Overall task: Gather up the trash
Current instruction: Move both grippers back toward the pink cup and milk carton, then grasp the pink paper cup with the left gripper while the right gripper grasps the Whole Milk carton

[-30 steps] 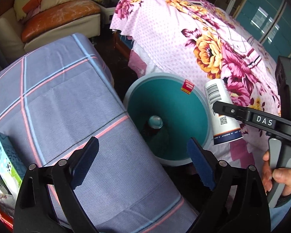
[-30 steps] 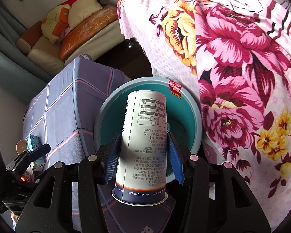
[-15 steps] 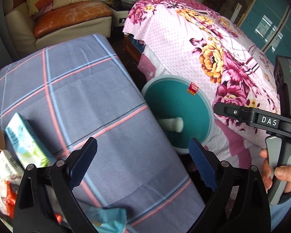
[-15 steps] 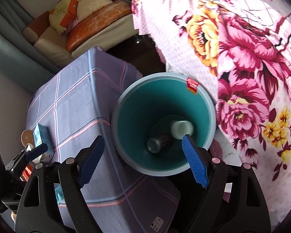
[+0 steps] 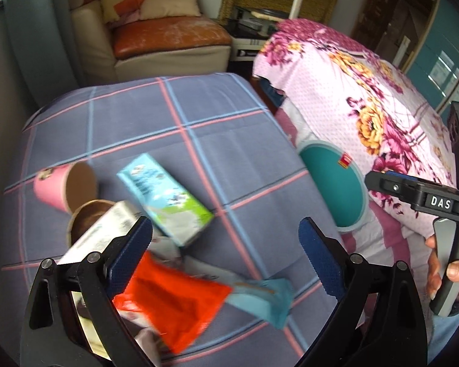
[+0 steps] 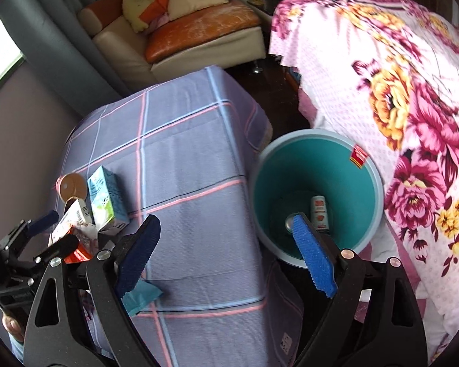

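Left wrist view: a table (image 5: 217,140) draped in a grey-blue cloth with pink and blue check lines fills the middle of a room, with a cream sofa with an orange seat cushion (image 5: 168,35) at 12 o'clock and a bed under a pink floral spread (image 5: 367,98) at 2 o'clock. The round teal plastic bin (image 5: 330,183) stands on the floor in the gap between table and bed, at 3 o'clock. Litter lies at the table's near left: a pink paper cup on its side (image 5: 56,188), a light-blue and green milk carton (image 5: 165,198), an orange-red wrapper (image 5: 174,302) and a pale-blue packet (image 5: 269,299).

The left gripper (image 5: 226,260) hangs wide and empty over the wrapper. The right gripper (image 6: 226,253) has jaws opening, nothing between them. A second ago it gripped a white cylindrical carton over the bin; now a white can with a red label (image 6: 319,214) lies at the bin's bottom. The left view has swung from bin to litter.

The table's far half is bare; its right edge nearly meets the bin's rim.
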The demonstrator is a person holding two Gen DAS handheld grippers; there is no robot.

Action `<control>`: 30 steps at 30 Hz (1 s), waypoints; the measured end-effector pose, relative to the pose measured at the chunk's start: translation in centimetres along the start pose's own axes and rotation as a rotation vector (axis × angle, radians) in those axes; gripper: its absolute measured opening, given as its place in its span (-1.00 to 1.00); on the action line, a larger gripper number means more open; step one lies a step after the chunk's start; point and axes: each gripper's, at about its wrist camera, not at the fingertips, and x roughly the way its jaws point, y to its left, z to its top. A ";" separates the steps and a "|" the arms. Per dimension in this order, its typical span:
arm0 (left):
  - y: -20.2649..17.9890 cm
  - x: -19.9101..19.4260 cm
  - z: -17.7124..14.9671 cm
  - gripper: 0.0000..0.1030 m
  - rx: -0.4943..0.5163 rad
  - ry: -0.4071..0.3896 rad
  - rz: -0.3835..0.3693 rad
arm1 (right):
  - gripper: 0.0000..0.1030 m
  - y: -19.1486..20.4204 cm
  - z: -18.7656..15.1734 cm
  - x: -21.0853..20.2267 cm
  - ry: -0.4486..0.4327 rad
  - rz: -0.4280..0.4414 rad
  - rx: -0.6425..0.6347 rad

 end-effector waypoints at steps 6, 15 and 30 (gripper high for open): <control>5.8 -1.6 -0.7 0.88 -0.076 -0.014 0.042 | 0.63 5.4 0.5 0.9 0.025 0.013 -0.079; 13.8 -1.2 -0.6 0.88 -0.173 -0.005 0.120 | 0.63 11.4 2.4 4.6 0.113 0.064 -0.120; 19.9 4.7 1.5 0.88 -0.237 0.065 0.172 | 0.63 19.6 5.4 14.2 0.271 0.114 -0.206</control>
